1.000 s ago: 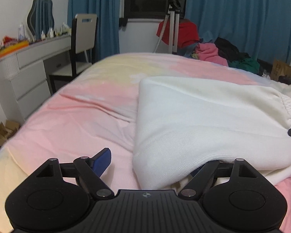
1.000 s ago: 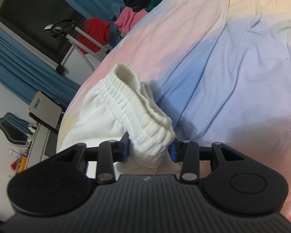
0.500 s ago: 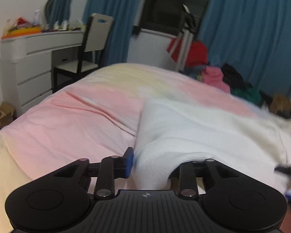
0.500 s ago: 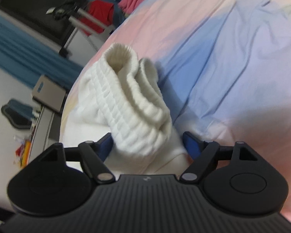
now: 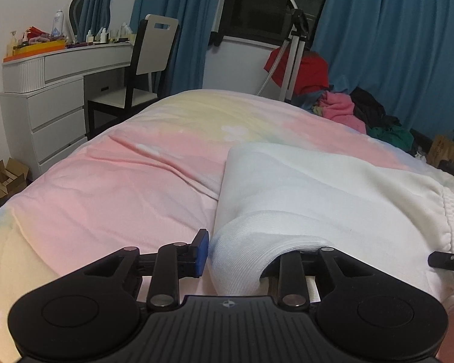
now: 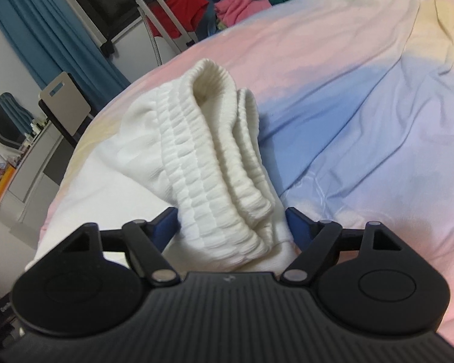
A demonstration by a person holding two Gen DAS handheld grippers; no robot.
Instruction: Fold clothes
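A white knit garment (image 5: 317, 193) lies folded on the pastel bed cover (image 5: 121, 181). My left gripper (image 5: 242, 251) is shut on the garment's near folded edge; the cloth bulges between the blue pads and hides the right one. In the right wrist view the garment's ribbed elastic waistband (image 6: 217, 151) lies between my right gripper's (image 6: 231, 224) fingers, which stand wide apart around it, open. The right gripper's tip also shows at the left wrist view's right edge (image 5: 447, 260).
A pile of red, pink, black and green clothes (image 5: 347, 109) sits beyond the bed by a metal stand (image 5: 293, 51). A white dresser (image 5: 54, 103) and chair (image 5: 148, 60) stand at the left. Blue curtains (image 5: 393, 45) hang behind. Cardboard box (image 5: 6, 178) lies on the floor.
My left gripper closed on the garment's folded edge and lifted a little. My right gripper opened from its grip on the waistband, and the waistband now lies loose between its fingers.
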